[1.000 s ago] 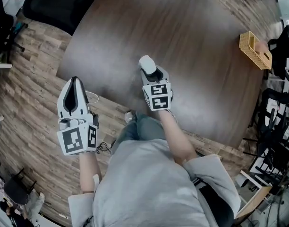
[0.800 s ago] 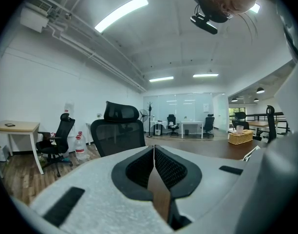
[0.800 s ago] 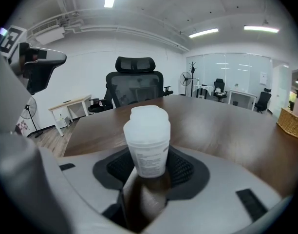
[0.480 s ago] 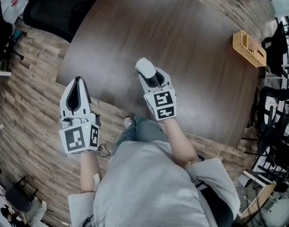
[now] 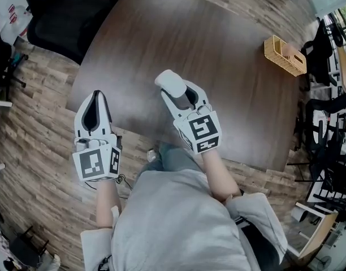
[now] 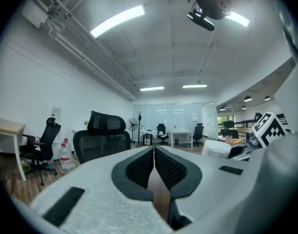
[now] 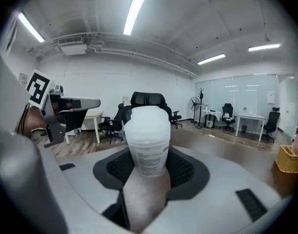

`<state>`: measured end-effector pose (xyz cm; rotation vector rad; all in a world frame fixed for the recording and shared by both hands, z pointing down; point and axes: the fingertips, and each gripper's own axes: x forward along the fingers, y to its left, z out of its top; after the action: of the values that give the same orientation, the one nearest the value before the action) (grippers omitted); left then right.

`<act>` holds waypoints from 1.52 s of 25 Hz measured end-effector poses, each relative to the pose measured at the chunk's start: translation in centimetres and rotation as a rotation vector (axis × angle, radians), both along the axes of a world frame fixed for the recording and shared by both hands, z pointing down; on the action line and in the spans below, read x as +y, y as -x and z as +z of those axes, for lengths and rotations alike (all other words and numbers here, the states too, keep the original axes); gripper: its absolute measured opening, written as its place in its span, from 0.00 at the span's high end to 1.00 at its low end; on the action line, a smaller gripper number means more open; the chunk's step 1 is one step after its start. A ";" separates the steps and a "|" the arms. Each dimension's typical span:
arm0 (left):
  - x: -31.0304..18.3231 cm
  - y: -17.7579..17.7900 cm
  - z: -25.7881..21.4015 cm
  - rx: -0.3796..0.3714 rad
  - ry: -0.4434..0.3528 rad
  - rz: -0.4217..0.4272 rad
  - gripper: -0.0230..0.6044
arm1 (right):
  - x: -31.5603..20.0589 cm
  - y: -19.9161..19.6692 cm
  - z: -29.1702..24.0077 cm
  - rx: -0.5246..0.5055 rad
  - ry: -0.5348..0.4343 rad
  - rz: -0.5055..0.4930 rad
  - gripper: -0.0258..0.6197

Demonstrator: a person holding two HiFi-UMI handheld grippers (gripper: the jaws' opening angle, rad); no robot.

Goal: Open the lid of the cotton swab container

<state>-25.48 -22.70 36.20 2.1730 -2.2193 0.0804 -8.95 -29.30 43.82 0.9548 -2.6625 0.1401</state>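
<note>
My right gripper (image 5: 174, 92) is shut on the cotton swab container (image 5: 171, 82), a round translucent white tub with its lid on. I hold it in the air above the near part of the dark wooden table (image 5: 229, 55). In the right gripper view the cotton swab container (image 7: 147, 139) stands upright between the black pads, label facing the camera. My left gripper (image 5: 93, 107) is shut and holds nothing; it hovers left of the right one, by the table's near-left edge. In the left gripper view the pads (image 6: 141, 167) meet with nothing between them.
A wicker basket (image 5: 284, 55) sits at the table's far right edge. A black office chair (image 5: 71, 10) stands at the far left of the table. More chairs and desks line the room's right side. The floor is wood plank.
My right gripper has risen with the container and now looks larger and nearer the camera. The left gripper rose slightly. The view has shifted, so the basket sits further left.
</note>
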 end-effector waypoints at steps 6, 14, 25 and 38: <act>-0.3 -1.3 -1.5 -0.005 -0.040 0.046 0.94 | 1.0 -0.8 -2.9 -0.010 -0.015 -0.014 0.66; -0.5 -6.7 -4.6 -0.068 -0.110 0.362 0.94 | 2.9 -1.5 -4.4 0.004 0.013 -0.052 0.66; 1.9 -14.1 -7.8 -0.125 -0.136 0.893 0.70 | 6.9 -1.6 -6.9 0.079 -0.003 -0.199 0.66; 5.4 -18.4 -7.2 -0.186 -0.071 1.207 0.60 | 10.9 -1.3 -8.0 0.110 -0.031 -0.319 0.66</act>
<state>-7.11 -17.32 29.04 3.2448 -0.6351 0.2275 -7.68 -18.36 35.86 0.5176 -2.6775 -0.0248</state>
